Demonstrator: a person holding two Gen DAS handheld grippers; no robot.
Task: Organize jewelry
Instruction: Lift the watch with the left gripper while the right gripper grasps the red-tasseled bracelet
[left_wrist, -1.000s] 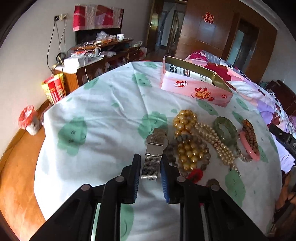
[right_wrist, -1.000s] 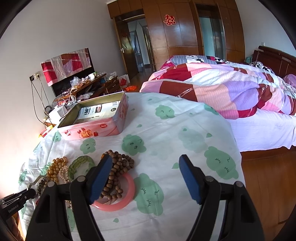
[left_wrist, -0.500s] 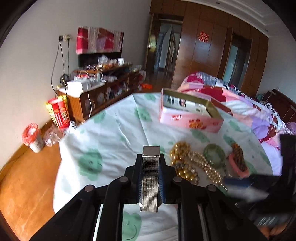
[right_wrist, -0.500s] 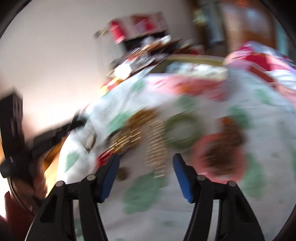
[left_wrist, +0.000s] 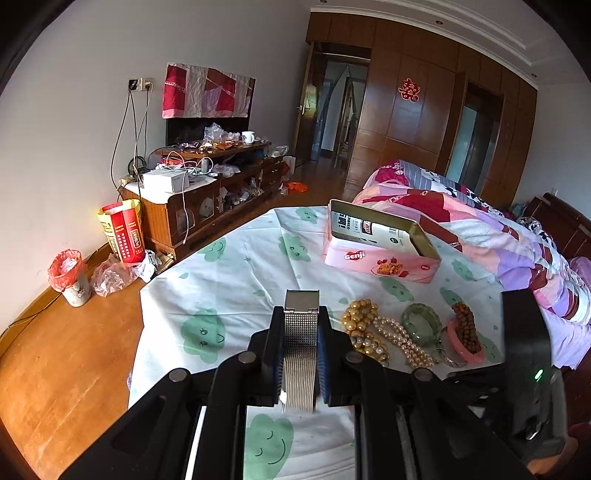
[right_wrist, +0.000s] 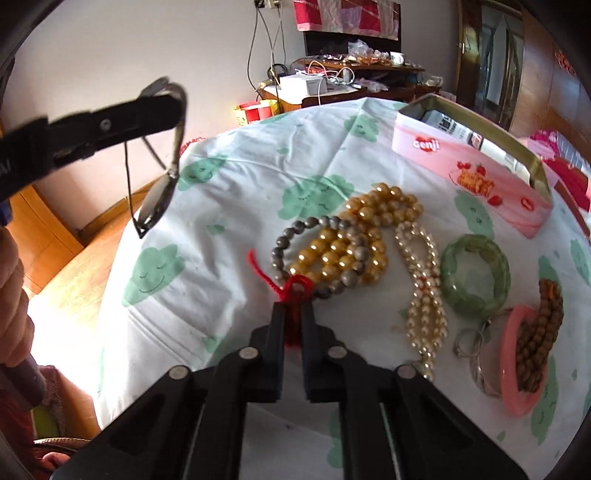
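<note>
Left gripper (left_wrist: 300, 343) is clamped on a lifted watch (left_wrist: 300, 347). Right gripper (right_wrist: 293, 317) is closed on the grey beads' red tassel (right_wrist: 291, 295). Next, I judge: carry both to the tin (right_wrist: 469, 177) at 2 o'clock.

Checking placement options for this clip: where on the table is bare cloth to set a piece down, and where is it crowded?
Bare cloth runs left of the pink tin and the gold bead bracelet, out to the table edge. It is crowded between that bracelet and the pink bangle, where pieces touch or overlap.
</note>
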